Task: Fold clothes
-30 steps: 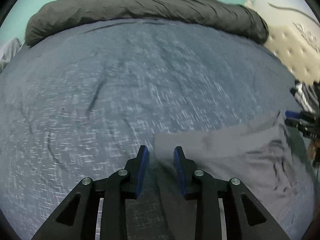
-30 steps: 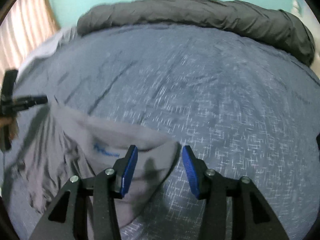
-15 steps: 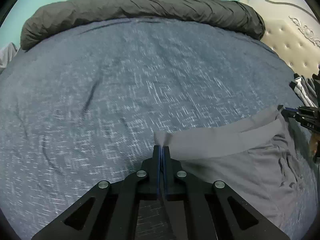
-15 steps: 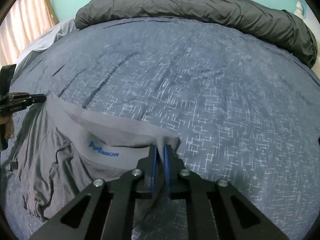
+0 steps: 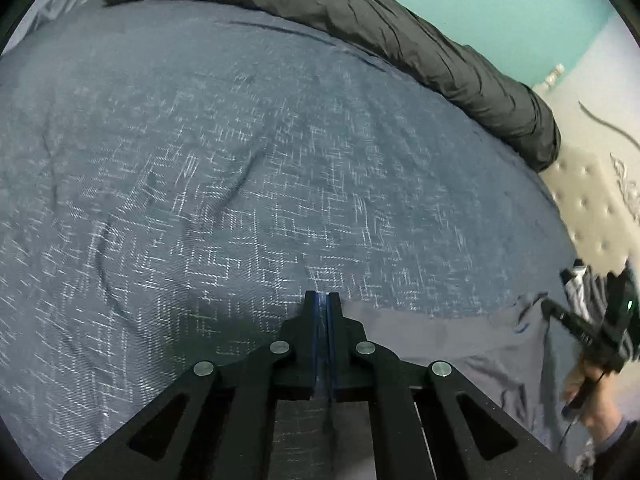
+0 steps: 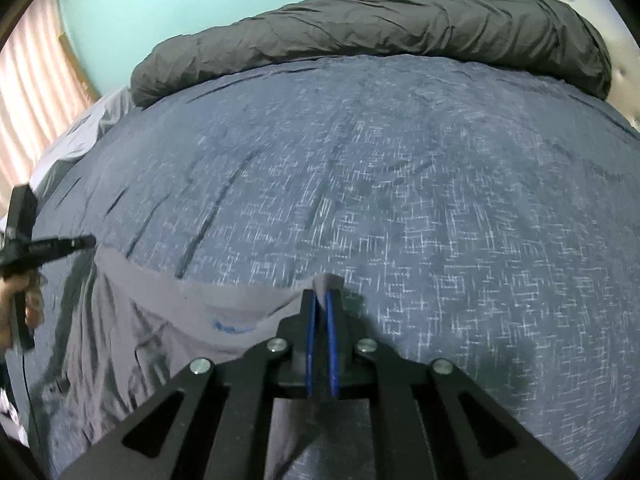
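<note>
Grey garment hangs stretched between my two grippers: left gripper pinches one waistband corner, right gripper pinches the other. Beyond, I see the blue bedspread, then a dark duvet roll.

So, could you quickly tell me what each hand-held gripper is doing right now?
Left hand-held gripper: closed on the grey garment's waistband corner.
Right hand-held gripper: closed on the garment's other corner.

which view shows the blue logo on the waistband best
The right wrist view: the blue logo faces the camera on the grey garment, though blurred and unreadable. The left wrist view catches only a small blue streak near the far corner.
</note>
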